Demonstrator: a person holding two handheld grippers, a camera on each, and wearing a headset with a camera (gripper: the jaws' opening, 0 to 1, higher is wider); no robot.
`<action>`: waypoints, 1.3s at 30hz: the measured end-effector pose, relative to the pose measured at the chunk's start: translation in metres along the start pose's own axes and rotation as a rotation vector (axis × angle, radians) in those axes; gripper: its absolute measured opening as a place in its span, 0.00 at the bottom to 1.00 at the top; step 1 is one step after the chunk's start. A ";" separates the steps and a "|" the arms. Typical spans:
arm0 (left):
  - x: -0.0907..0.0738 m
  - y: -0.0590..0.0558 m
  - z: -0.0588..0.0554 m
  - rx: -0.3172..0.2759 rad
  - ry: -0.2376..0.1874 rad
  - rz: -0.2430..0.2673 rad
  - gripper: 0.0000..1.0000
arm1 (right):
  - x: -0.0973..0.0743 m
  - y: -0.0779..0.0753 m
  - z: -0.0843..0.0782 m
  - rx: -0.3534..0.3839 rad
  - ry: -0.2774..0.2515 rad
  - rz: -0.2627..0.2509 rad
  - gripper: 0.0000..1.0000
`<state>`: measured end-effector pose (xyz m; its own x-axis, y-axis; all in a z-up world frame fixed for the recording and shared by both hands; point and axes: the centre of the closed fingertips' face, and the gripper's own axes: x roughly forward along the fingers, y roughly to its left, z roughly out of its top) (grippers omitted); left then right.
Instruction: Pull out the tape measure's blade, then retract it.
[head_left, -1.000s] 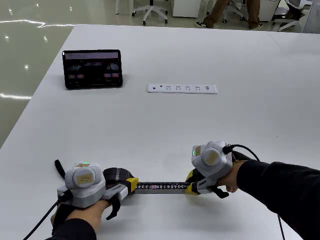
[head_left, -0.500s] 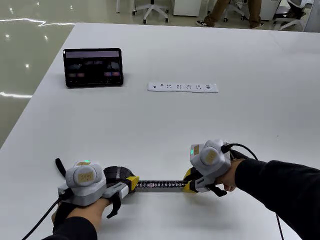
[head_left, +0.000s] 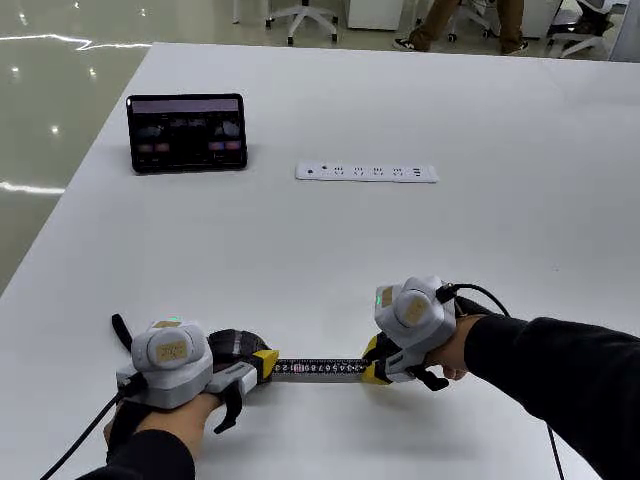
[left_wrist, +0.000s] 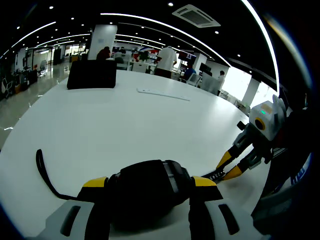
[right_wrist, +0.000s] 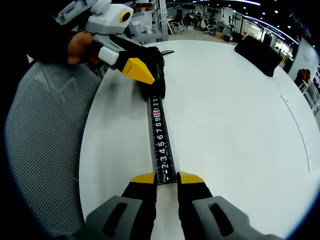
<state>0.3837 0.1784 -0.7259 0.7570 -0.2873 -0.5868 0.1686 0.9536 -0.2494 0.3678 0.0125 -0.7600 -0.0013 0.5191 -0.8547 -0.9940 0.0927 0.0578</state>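
White table (head_left: 400, 230), near edge: our left tool (left_wrist: 150, 183) clamps the tape measure case (head_left: 232, 347), and our right tool (right_wrist: 166, 178) pinches the tip of the blade (right_wrist: 158, 140), which lies flat between them. If that pinch slips, we reckon it whips back hard. Tablet (head_left: 186, 134) and power strip (head_left: 366, 173) sit well beyond.

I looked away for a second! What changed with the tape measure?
The right gripper, shut on the end of the blade, moved a little toward the left gripper, so less blade shows. The left gripper kept holding the tape measure case in place. The tablet and power strip stayed put.
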 end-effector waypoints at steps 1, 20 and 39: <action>0.000 0.000 0.000 0.000 0.000 0.000 0.59 | 0.000 0.000 0.000 -0.001 -0.001 0.000 0.11; 0.000 0.000 0.000 -0.002 -0.001 -0.001 0.59 | 0.004 0.001 0.006 -0.001 -0.002 0.003 0.11; 0.000 0.000 0.000 -0.002 -0.001 0.000 0.59 | 0.006 0.003 0.012 0.002 -0.003 0.005 0.11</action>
<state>0.3835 0.1782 -0.7253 0.7575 -0.2875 -0.5862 0.1678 0.9534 -0.2508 0.3663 0.0260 -0.7587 -0.0063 0.5218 -0.8530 -0.9938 0.0914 0.0632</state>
